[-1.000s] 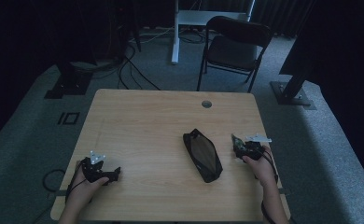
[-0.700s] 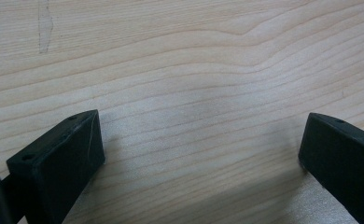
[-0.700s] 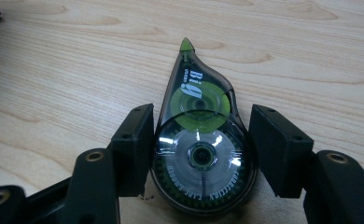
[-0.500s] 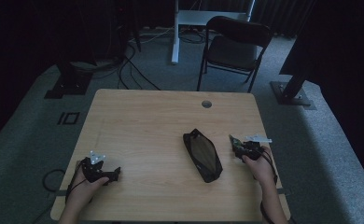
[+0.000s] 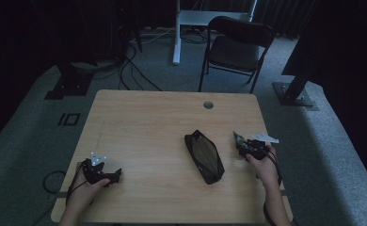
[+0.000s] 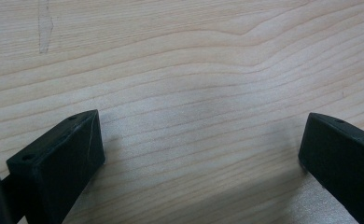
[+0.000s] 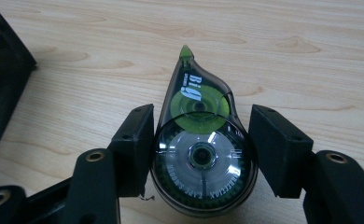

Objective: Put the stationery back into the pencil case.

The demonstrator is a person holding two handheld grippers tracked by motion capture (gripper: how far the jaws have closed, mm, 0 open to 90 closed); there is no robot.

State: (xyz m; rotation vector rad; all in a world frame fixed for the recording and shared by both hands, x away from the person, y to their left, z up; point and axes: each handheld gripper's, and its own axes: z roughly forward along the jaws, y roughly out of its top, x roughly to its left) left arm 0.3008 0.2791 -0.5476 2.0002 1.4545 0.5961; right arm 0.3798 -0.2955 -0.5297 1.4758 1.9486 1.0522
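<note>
A clear teardrop-shaped correction tape dispenser (image 7: pixel 199 156) with green reels sits between the jaws of my right gripper (image 7: pixel 202 116), which is shut on it just above the wood. In the high view my right gripper (image 5: pixel 239 140) is near the table's right edge, a short way right of a black zipped pouch (image 5: pixel 204 156). The pouch's edge (image 7: pixel 0 70) shows at the left of the right gripper view. My left gripper (image 5: pixel 114 174) rests at the table's front left, open, with bare wood between its jaws (image 6: pixel 203 135).
The light wooden table (image 5: pixel 144 122) has a round cable hole (image 5: pixel 208 104) near its far edge. A black folding chair (image 5: pixel 238 44) stands behind the table. Cables lie on the grey floor at the back left.
My right gripper has crept slightly left towards the pouch with the correction tape in it. The left gripper and the pouch have stayed put.
</note>
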